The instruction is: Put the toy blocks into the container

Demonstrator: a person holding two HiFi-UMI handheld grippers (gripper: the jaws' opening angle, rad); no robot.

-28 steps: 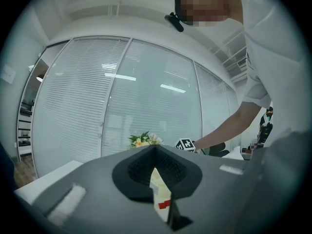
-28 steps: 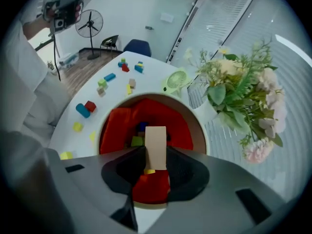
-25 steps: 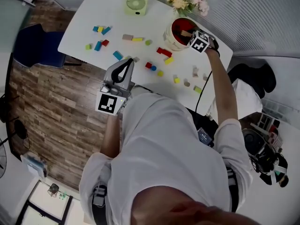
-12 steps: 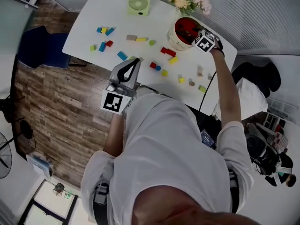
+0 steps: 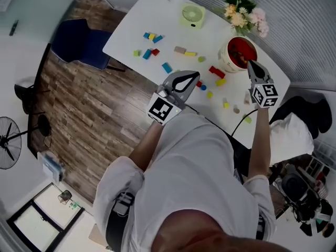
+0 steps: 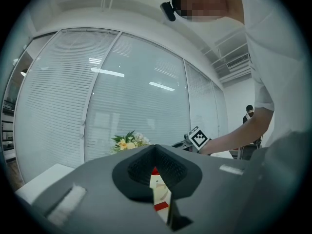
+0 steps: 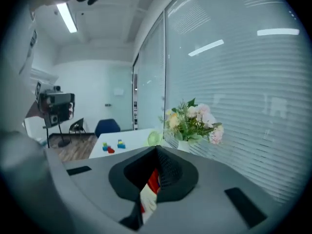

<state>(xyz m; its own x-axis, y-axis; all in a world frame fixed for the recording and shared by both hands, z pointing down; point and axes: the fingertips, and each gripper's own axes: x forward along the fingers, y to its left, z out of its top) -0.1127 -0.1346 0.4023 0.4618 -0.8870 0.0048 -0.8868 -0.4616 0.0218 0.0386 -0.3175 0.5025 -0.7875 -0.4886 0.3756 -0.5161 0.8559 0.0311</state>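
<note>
Both our grippers are closed and empty: the left gripper (image 5: 196, 76) hovers shut at the table (image 5: 157, 14) edge, while the right gripper (image 5: 250, 63) has just snapped shut on nothing. The container (image 5: 227, 63) sits just beyond its tips. Toy blocks (image 5: 216, 72) lie scattered between the two grippers and left of the left one.

**Hidden, cropped or too small to read**

Table (image 5: 163, 20): near edge lost under the person's torso (image 5: 194, 188).
Container (image 5: 229, 63): inside reads as one red mass, single pieces not separable.
Small blocks (image 5: 236, 109), near right: shapes too small to tell.
Floor fan (image 5: 7, 146): cut by the left edge.
Dark gear (image 5: 302, 193), near right: cropped by the edge, can't identify.
Left gripper view: the left gripper (image 6: 155, 149) body fills the lower half and hides the table. Only a white-and-red sliver (image 6: 157, 186) shows under its closed tips.
Far figure (image 6: 249, 112): too small to make out.
</note>
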